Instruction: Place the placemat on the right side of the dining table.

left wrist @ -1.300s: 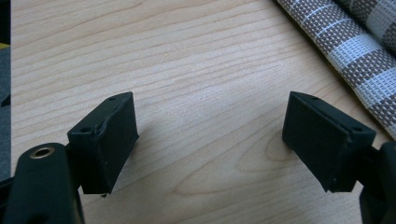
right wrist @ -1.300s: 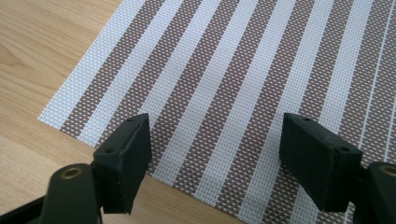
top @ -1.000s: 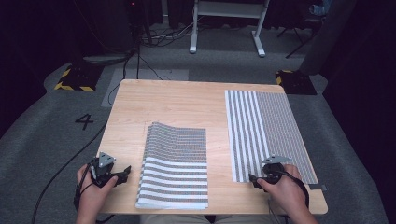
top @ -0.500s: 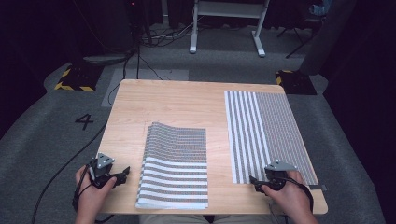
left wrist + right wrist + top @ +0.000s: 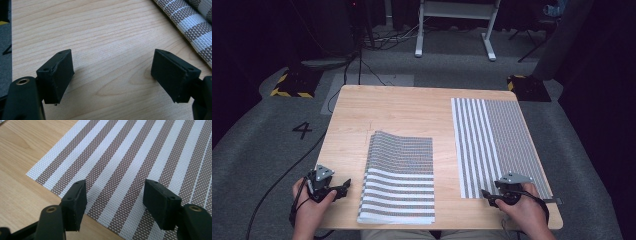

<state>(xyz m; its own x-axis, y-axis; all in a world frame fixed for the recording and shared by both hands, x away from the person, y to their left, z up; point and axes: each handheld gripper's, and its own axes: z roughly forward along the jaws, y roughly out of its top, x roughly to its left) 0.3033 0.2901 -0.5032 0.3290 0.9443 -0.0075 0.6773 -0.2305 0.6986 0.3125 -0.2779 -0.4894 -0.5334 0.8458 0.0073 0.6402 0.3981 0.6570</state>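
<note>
Nothing is being gripped: the left gripper (image 5: pixel 112 75) and right gripper (image 5: pixel 115 203) are being held apart, the flat mat (image 5: pixel 497 145) at three o'clock and the folded mat (image 5: pixel 399 175) untouched.

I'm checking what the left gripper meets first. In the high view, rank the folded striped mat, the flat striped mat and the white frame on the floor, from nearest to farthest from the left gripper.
From the left gripper:
1. Folded striped mat, just to its right, near the table's middle.
2. Flat striped mat, along the table's right side.
3. White frame, on the floor beyond the table's far edge.
</note>
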